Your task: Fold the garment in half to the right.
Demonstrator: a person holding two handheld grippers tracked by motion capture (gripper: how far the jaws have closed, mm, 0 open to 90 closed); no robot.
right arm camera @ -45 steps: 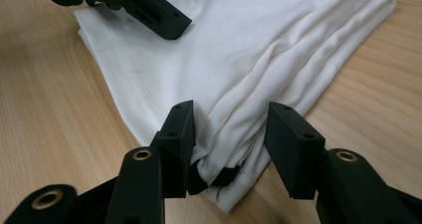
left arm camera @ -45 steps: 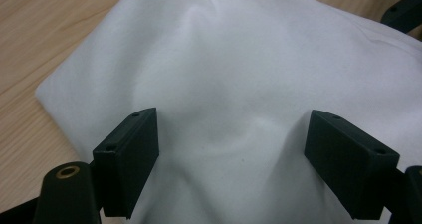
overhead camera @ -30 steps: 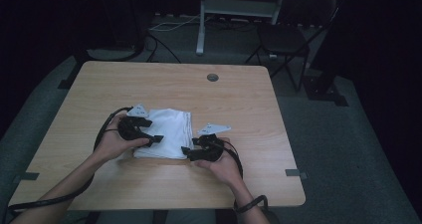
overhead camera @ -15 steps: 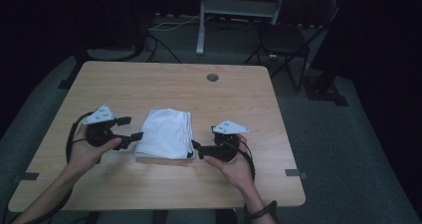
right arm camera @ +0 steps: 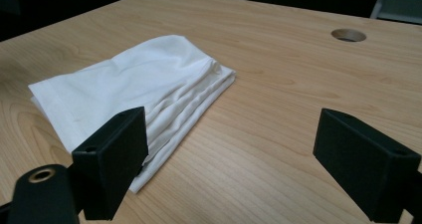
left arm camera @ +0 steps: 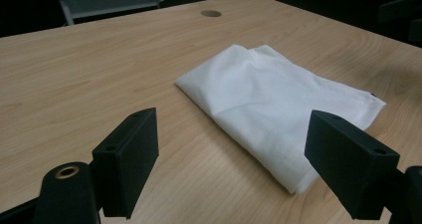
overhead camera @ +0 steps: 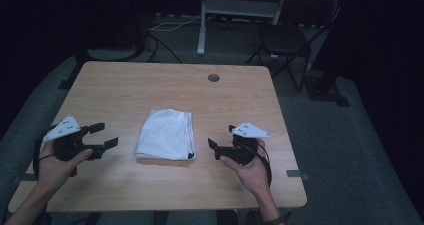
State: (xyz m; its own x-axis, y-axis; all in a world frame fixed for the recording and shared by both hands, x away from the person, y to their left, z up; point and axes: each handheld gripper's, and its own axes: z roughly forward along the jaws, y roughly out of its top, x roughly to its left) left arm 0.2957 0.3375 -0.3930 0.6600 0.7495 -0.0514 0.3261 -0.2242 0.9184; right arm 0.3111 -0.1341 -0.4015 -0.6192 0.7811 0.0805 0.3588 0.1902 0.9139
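- The folded white cloth (overhead camera: 165,135) is plain, with no print; its stacked edges show as faint grey lines in the right gripper view.
- The light wooden table (overhead camera: 150,87) is pale tan with fine darker grain streaks, and its round grommet hole (overhead camera: 213,77) is dark grey.
- The left black gripper (overhead camera: 105,135) and the right black gripper (overhead camera: 220,140) each carry a pale grey three-cornered plate.
- The floor carpet (overhead camera: 345,135) is dull grey.

The left gripper (left arm camera: 231,169) holds its fingers (left arm camera: 130,159) wide apart with nothing between them. A folded white cloth (left arm camera: 278,109) lies flat on the bench (left arm camera: 74,84), just beyond the fingers, nearer the right one.
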